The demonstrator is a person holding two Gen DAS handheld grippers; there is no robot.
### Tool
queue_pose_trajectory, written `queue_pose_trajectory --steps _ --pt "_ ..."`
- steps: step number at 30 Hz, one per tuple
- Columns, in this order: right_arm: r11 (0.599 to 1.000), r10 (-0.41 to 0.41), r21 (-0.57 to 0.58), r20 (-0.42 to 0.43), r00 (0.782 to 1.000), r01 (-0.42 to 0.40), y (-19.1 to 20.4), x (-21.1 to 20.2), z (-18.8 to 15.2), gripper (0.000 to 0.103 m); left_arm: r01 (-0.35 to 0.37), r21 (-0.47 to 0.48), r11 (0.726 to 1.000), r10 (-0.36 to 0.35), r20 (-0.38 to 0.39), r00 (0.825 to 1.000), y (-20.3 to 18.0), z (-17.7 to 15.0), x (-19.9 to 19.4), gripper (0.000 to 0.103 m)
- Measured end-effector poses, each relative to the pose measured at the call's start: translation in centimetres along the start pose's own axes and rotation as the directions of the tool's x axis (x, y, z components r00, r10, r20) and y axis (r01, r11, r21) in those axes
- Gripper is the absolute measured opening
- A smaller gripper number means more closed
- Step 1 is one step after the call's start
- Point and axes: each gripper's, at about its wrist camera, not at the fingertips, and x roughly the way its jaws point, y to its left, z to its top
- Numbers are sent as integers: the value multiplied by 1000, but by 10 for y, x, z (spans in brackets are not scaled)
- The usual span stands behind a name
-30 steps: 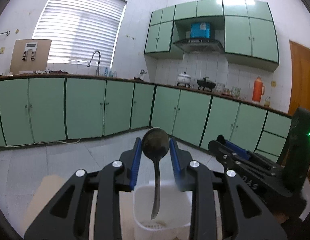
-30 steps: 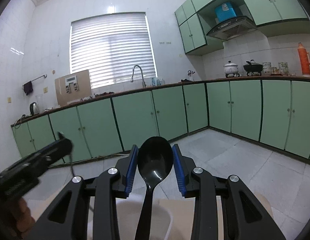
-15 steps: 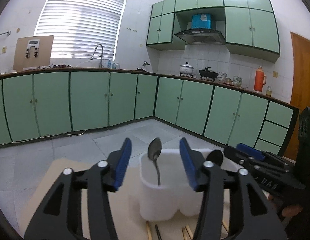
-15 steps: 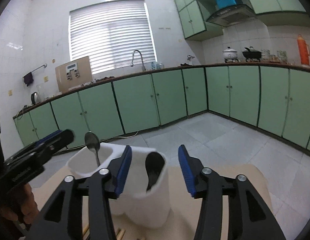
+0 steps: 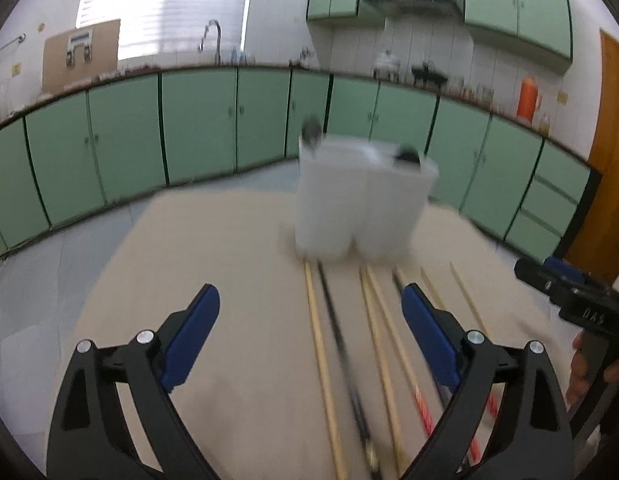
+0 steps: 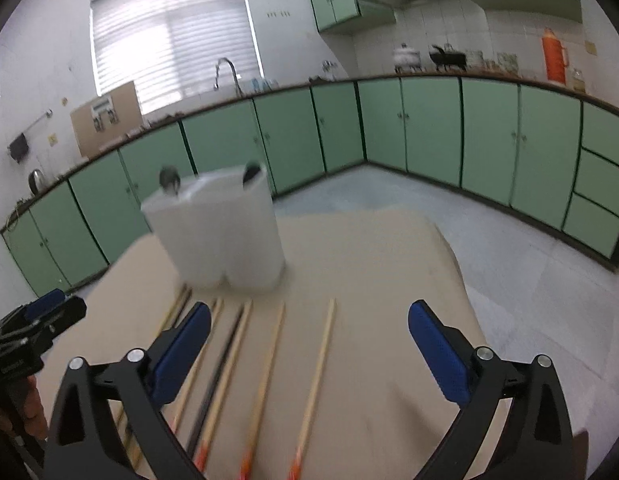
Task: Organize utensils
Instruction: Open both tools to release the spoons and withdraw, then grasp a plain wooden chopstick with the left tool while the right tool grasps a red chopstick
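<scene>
A white two-compartment utensil holder (image 5: 363,196) stands on the beige table (image 5: 213,264); it also shows in the right wrist view (image 6: 219,232). A metal spoon (image 5: 311,134) sticks out of its left compartment and a black spoon (image 5: 407,157) out of its right one. Several chopsticks (image 5: 321,344) lie side by side in front of the holder, also in the right wrist view (image 6: 269,364). My left gripper (image 5: 309,332) is open and empty above them. My right gripper (image 6: 309,344) is open and empty above the right-hand chopsticks.
The table's right edge (image 6: 465,280) drops to a tiled floor. Green kitchen cabinets (image 5: 197,132) run along the walls behind. The other gripper shows at the right edge of the left wrist view (image 5: 569,292) and at the left edge of the right wrist view (image 6: 29,336).
Both grippers let go of their spoons into the holder, opened wide and pulled back and down toward the chopsticks on the table.
</scene>
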Motion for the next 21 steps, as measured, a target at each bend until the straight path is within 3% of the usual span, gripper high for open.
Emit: queue_pose_trajectory --steps 7,12,21 --pt "999 -43 10 -76 996 44 1 -22 -48 96 -48 40 998 52 -106 993 -1 -43 -11 89" --pt "999 -53 -11 -102 993 53 5 -38 -70 86 -57 48 997 64 -155 986 -3 -67 -16 86" --pt "999 -27 -25 -198 980 22 13 -47 -101 58 -73 52 996 83 -225 971 -5 -90 -18 75"
